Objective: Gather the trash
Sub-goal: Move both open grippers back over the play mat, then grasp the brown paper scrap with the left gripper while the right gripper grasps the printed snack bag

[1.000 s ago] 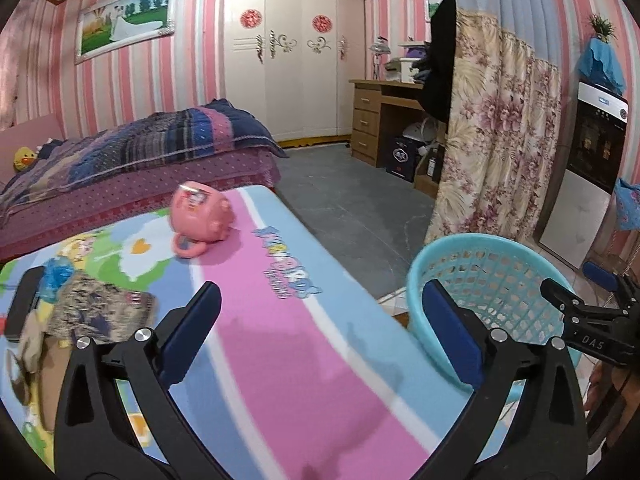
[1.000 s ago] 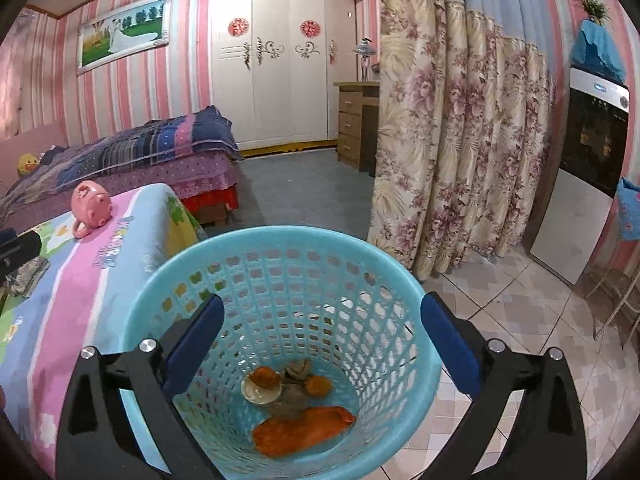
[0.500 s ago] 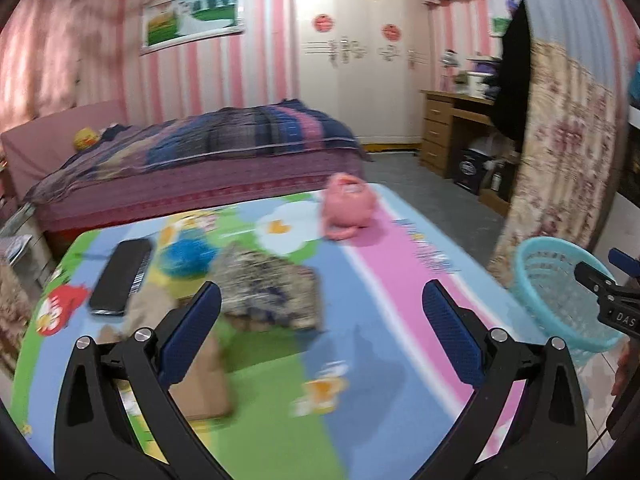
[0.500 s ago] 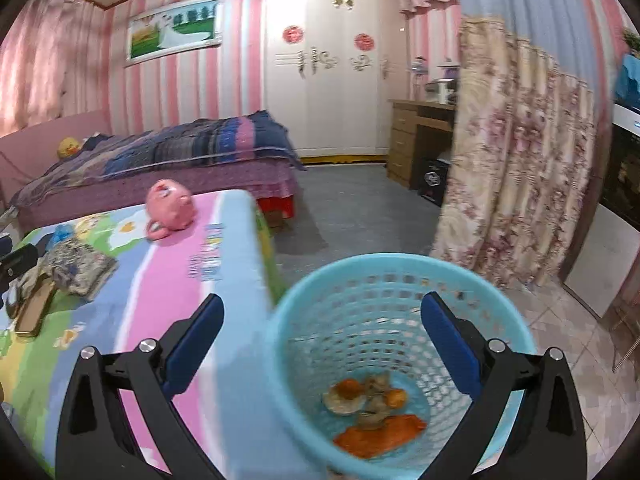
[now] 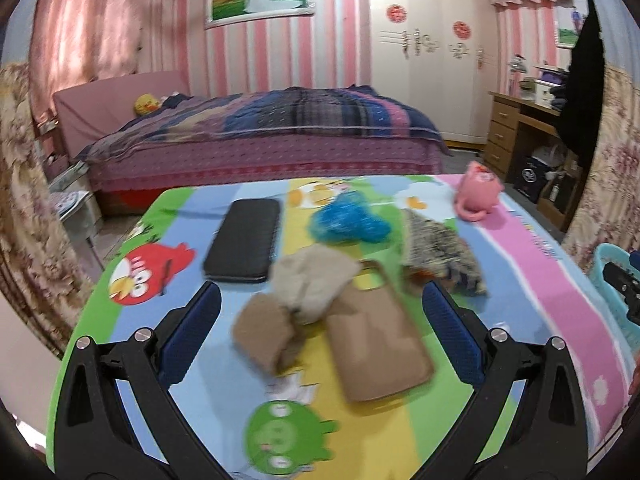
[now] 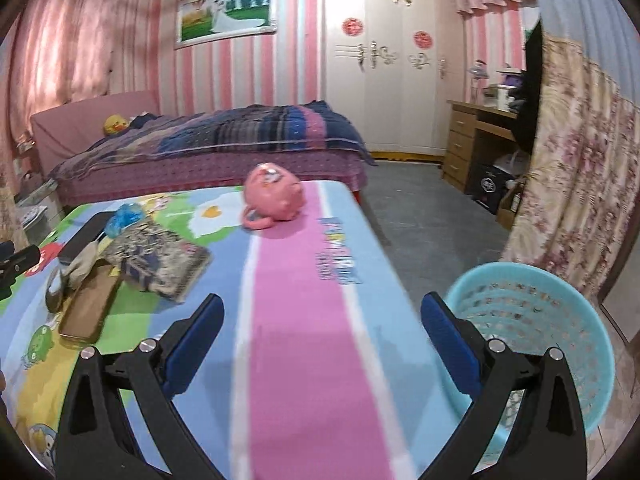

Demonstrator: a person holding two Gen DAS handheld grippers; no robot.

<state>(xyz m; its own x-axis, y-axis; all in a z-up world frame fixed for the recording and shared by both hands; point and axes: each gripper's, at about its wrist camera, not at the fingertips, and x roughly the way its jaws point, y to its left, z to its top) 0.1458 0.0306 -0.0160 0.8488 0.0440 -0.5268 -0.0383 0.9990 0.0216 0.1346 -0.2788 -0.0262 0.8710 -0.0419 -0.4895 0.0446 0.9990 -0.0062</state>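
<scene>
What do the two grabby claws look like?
Both look alike. The left gripper and the right gripper each have a black frame with cut-out holes, shiny silver bolts, and two fingers with bumpy blue pads. No cables or sleeves are visible.

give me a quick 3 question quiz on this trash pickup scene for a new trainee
1. True or false: the left gripper is shut on the blue crumpled bag.
2. Which thing lies closest in front of the left gripper? A) pink toy B) crumpled beige paper C) black phone
3. Fill in: seen from the right wrist, the turquoise basket stands on the ____, beside the table.

Key
1. False: its jaws are wide open and empty.
2. B
3. floor
</scene>
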